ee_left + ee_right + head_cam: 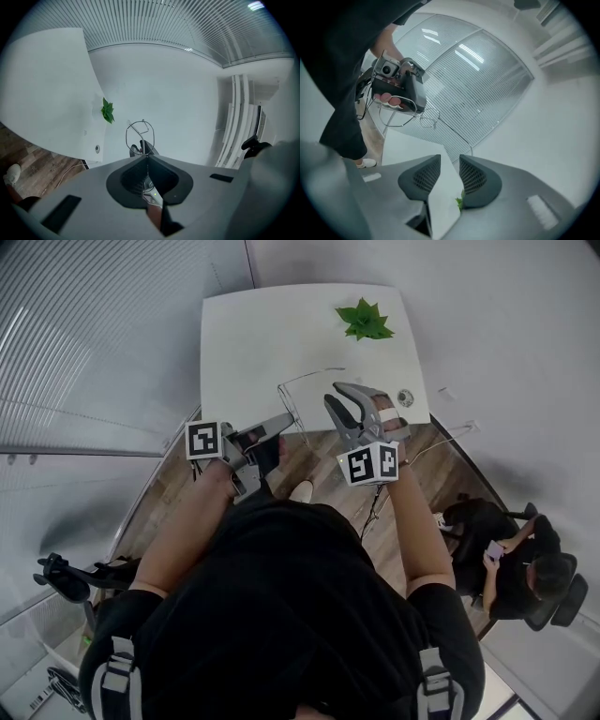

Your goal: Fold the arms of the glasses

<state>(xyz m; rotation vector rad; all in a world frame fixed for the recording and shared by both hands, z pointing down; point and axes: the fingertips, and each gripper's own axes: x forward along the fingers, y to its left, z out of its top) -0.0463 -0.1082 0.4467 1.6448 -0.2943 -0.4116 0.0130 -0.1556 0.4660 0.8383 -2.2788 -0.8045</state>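
The left gripper [146, 157] is clamped shut on the glasses [139, 133], pinching the thin wire frame so that 1 lens ring stands just past its tips, held in the air above the white table [244, 343]. The right gripper [449, 161] has its jaws apart with nothing between them. In the head view it sits close at 3 o'clock of the glasses, not touching them.

From the right gripper view, 1 slim arm of the glasses stretches out straight toward 4 o'clock, so I judge the folding is not finished. The next move calls for the free gripper to catch that arm near its end and swing it gently in toward the lenses, while the other keeps the frame steady. The wire looks easy to bend.

No container is in view; only a small green plant [365, 321] lies on the table, at 1 o'clock.
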